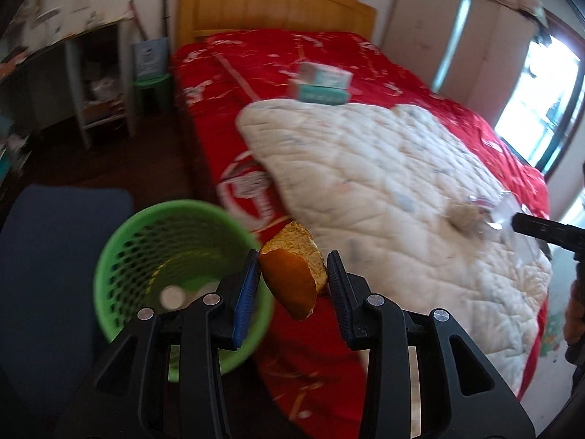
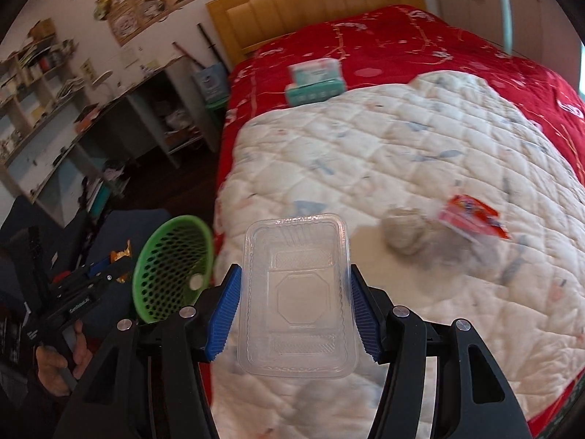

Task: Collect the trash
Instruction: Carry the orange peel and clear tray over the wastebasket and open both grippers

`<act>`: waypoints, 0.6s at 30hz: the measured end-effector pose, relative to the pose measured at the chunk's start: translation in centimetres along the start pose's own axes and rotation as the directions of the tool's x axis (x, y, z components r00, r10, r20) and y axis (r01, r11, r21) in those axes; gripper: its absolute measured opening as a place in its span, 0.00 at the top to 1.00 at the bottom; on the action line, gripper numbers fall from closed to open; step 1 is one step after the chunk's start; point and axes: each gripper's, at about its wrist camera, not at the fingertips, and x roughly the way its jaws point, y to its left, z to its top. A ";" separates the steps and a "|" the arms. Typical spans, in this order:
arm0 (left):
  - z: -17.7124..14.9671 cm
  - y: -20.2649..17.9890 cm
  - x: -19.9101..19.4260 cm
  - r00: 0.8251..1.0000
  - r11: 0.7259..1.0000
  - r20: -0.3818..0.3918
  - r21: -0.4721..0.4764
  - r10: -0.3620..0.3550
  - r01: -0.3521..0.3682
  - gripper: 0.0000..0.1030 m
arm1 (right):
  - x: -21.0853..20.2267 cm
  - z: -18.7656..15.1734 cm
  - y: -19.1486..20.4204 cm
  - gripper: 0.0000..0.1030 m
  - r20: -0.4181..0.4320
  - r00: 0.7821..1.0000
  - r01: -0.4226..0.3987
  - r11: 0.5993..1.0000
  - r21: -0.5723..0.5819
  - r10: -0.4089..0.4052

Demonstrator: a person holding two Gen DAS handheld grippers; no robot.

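My left gripper (image 1: pixel 294 274) is shut on a piece of orange peel (image 1: pixel 292 274), held in the air beside the bed, just right of the green mesh bin (image 1: pixel 153 248). The bin stands on the floor with a few scraps at its bottom. My right gripper (image 2: pixel 294 300) is shut on a clear plastic tray (image 2: pixel 296 292), held over the white quilt (image 2: pixel 384 139). In the right wrist view the bin (image 2: pixel 172 263) lies lower left, with the left gripper (image 2: pixel 109 267) next to it. A crumpled grey wad (image 2: pixel 406 234) and a red wrapper (image 2: pixel 471 219) lie on the quilt.
A red bedspread (image 1: pixel 256 58) covers the bed, with teal tissue boxes (image 1: pixel 321 84) near the wooden headboard (image 1: pixel 274 3). A dark blue seat (image 1: pixel 47 256) sits left of the bin. Desk shelves (image 2: pixel 73 109) and a small green stool (image 1: pixel 153 87) stand along the left wall.
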 end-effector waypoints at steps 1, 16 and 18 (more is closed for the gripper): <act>-0.2 0.8 0.0 1.000 1.000 -0.004 -0.009 0.011 -0.011 0.64 | 0.3 0.0 0.8 0.46 -0.005 1.000 -0.006 1.000 -0.010 0.006; -2.2 8.5 2.0 0.994 0.986 -0.073 -0.138 0.083 -0.092 0.36 | 3.3 0.1 6.9 0.46 -0.059 0.996 -0.073 0.994 -0.080 0.068; -2.4 8.9 1.8 0.994 0.985 -0.068 -0.143 0.086 -0.095 0.36 | 3.7 0.2 7.4 0.46 -0.066 0.995 -0.079 0.993 -0.086 0.074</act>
